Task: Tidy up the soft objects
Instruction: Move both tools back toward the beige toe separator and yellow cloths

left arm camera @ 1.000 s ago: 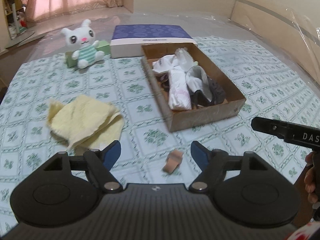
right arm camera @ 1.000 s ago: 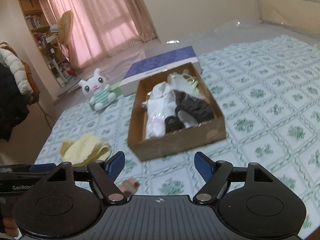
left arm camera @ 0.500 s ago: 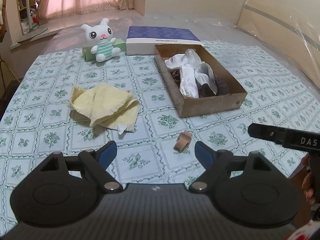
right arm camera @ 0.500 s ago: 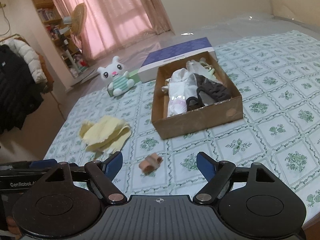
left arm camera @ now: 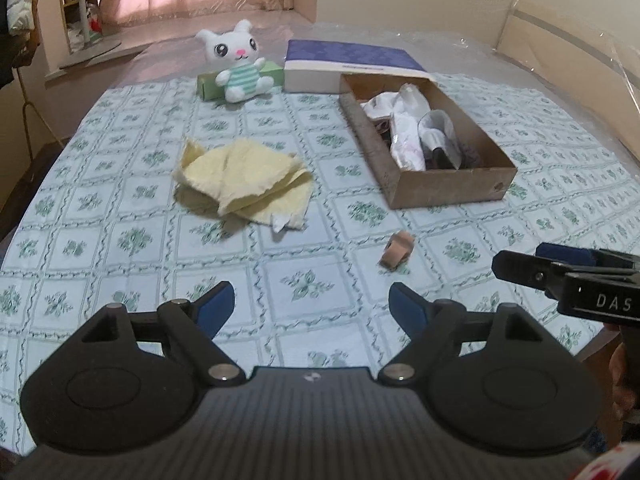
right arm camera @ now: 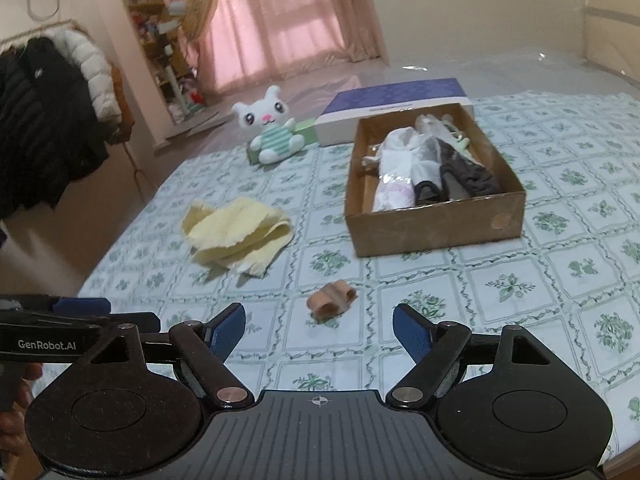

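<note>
A crumpled yellow cloth (left arm camera: 244, 178) (right arm camera: 238, 232) lies left of centre on the patterned tablecloth. A small tan soft piece (left arm camera: 397, 250) (right arm camera: 331, 298) lies near the front. A cardboard box (left arm camera: 448, 192) (right arm camera: 436, 228) holds white and dark garments. A white plush bunny (left arm camera: 239, 68) (right arm camera: 274, 130) sits at the back. My left gripper (left arm camera: 312, 306) is open and empty, back from the cloth. My right gripper (right arm camera: 319, 326) is open and empty, just short of the tan piece.
A purple-lidded flat box (left arm camera: 352, 65) (right arm camera: 396, 106) and a green box (left arm camera: 208, 84) stand at the back. The table's front edge (left arm camera: 592, 340) is close on the right. A coat rack with jackets (right arm camera: 48, 120) stands off to the left.
Both grippers have pulled back and up from the table, so more of it shows. The tan piece now lies farther from my left fingers. Both stay open.
</note>
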`<state>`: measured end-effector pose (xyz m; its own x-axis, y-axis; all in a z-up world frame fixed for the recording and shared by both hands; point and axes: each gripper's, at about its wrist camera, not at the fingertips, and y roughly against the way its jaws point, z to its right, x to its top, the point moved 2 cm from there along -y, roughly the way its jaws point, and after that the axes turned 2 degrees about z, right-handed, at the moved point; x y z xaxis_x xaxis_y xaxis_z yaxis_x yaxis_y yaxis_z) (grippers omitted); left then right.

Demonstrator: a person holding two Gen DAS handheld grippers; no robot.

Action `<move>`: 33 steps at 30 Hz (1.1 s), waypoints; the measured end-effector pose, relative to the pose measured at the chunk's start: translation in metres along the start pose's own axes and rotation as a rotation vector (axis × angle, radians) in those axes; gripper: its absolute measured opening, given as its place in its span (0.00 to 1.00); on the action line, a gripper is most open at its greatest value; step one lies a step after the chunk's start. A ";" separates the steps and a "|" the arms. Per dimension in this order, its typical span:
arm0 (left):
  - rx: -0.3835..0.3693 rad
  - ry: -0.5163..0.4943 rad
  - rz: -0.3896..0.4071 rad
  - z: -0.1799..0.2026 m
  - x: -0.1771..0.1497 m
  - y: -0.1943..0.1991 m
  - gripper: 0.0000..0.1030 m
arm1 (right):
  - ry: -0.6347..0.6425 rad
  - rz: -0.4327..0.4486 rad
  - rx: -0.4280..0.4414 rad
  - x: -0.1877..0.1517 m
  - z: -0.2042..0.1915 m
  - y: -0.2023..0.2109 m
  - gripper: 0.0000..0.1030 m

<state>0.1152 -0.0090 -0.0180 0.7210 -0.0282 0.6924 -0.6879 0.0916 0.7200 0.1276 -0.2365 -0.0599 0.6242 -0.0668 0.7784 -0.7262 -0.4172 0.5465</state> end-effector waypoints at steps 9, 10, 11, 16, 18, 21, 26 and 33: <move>0.014 0.000 -0.047 -0.008 -0.014 -0.006 0.81 | 0.036 -0.074 0.015 -0.010 -0.008 -0.024 0.78; 0.016 0.002 -0.052 -0.010 -0.014 -0.008 0.81 | 0.038 -0.076 0.012 -0.011 -0.008 -0.026 0.78; 0.019 0.004 -0.054 -0.011 -0.015 -0.009 0.81 | 0.036 -0.078 0.014 -0.012 -0.008 -0.028 0.78; 0.028 0.015 -0.073 -0.017 -0.016 -0.018 0.81 | 0.048 -0.096 0.011 -0.015 -0.009 -0.041 0.77; 0.029 0.017 -0.080 -0.018 -0.016 -0.022 0.81 | 0.055 -0.099 0.007 -0.015 -0.011 -0.046 0.76; 0.028 0.023 -0.091 -0.020 -0.017 -0.029 0.81 | 0.061 -0.106 0.000 -0.017 -0.012 -0.056 0.67; 0.030 0.028 -0.108 -0.024 -0.019 -0.042 0.81 | 0.045 -0.122 -0.002 -0.018 -0.013 -0.076 0.48; 0.053 0.039 -0.100 -0.037 -0.012 -0.060 0.80 | -0.015 -0.131 -0.027 -0.014 -0.013 -0.107 0.44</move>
<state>0.1509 0.0228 -0.0717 0.7883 0.0045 0.6153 -0.6150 0.0378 0.7876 0.1931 -0.1797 -0.1249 0.7183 -0.0271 0.6952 -0.6455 -0.3988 0.6514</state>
